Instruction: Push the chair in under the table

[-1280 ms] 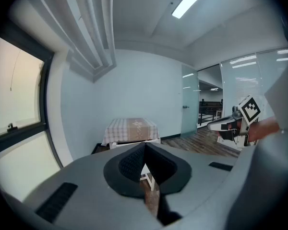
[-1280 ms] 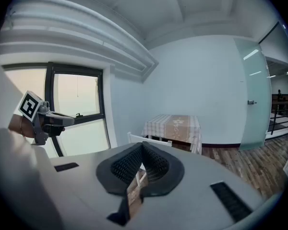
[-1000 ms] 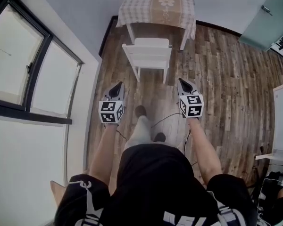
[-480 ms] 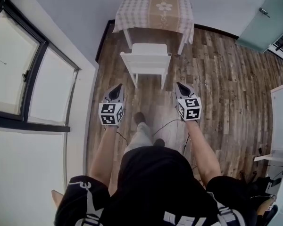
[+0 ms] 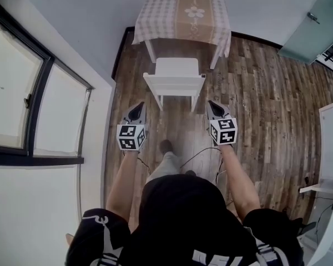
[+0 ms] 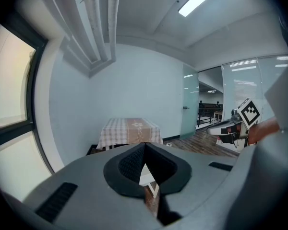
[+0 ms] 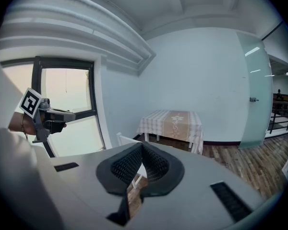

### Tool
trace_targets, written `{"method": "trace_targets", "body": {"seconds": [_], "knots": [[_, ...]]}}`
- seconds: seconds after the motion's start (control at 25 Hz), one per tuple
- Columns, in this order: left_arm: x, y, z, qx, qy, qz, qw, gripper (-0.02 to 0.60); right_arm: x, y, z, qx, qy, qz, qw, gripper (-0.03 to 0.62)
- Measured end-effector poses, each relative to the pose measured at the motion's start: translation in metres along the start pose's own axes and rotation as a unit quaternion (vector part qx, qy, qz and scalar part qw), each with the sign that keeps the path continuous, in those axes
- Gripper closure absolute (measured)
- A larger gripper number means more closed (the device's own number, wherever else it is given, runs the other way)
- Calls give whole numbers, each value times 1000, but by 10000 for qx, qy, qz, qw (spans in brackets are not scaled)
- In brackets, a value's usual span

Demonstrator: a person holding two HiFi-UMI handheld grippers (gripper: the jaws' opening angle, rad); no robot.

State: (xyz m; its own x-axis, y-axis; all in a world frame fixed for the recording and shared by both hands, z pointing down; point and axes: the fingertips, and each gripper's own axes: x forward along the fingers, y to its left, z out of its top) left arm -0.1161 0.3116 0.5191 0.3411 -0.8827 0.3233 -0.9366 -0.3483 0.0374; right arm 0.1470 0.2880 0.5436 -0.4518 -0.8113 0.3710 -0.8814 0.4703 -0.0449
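Hovering short of chair; left gripper and right gripper both jaws closed, empty; risk: uneven push skews chair into desk leg.

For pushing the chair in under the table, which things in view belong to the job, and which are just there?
Job: chair; table; left gripper and right gripper, both shut and empty.
Just there: window; glass door.
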Motion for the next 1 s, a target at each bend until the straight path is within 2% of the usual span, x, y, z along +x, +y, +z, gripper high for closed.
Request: {"method": "trace_targets", "body": {"seconds": [0.48,1.0], "knots": [[55,53,7,-115,55,-65,9999,555,72,0,24,-79,122,17,9999,582],[104,100,13,45,84,-355,9993,556,133,2,36,-48,126,-214,9997,582]]}}
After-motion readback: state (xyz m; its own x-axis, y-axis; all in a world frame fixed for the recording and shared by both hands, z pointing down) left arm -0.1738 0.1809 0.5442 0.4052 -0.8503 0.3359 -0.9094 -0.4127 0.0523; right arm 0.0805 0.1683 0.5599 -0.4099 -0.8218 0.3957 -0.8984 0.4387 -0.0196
